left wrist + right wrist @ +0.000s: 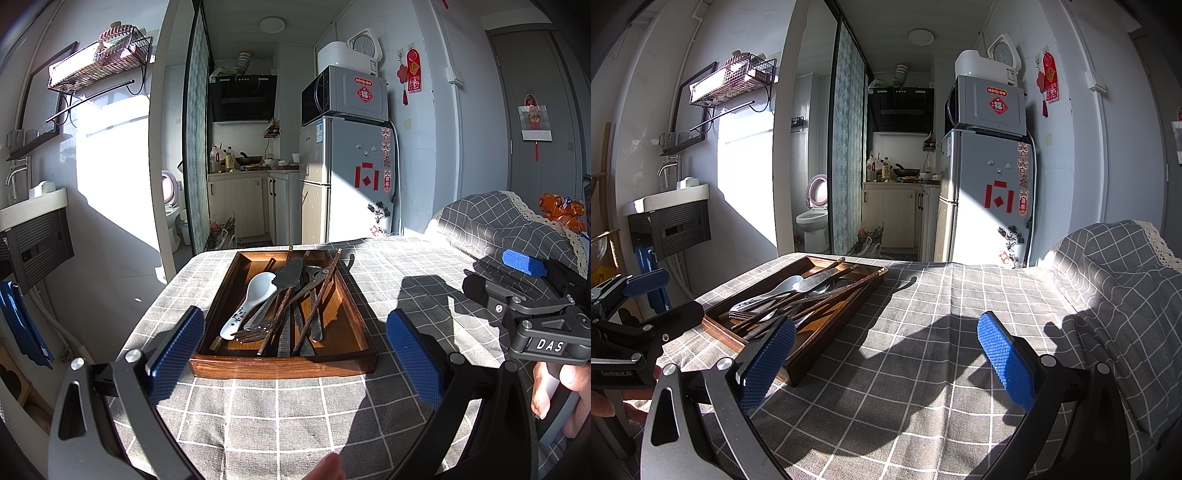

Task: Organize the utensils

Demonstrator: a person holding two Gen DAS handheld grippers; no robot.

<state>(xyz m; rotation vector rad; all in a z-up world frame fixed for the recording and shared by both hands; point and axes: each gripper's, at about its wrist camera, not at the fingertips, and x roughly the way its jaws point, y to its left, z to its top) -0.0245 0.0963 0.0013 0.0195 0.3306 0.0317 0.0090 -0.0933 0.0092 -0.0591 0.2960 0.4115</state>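
In the left wrist view, the left gripper (295, 354) is seen with its blue fingers (177, 354) spread wide and holding nothing, raised above a counter (277, 417) covered by a grey checked cloth. A wooden tray (284, 363) is framed between the fingers, set on the cloth just beyond them. A jumble of utensils is piled in the tray: a white spoon (251, 295) on the left, a dark spatula (290, 275) laid across the middle, a fork (255, 332) with its tines toward the camera, and brown chopsticks (317, 295) crossed over the rest. The right gripper (532, 306) is seen at the right edge, held in a hand (561, 395), with one blue finger visible; whether it is spread cannot be told from this view. A fridge (347, 177) is seen behind the counter. In the right wrist view, the right gripper (886, 354) is shown with its fingers (1004, 362) parted wide and empty over bare cloth on the counter (923, 369). The tray (834, 325) is placed to the left, its near corner hidden behind the left finger, with the spoon (783, 286) and chopsticks (846, 291) lying inside it. The left gripper (631, 310) is seen at the left edge, beside the tray.
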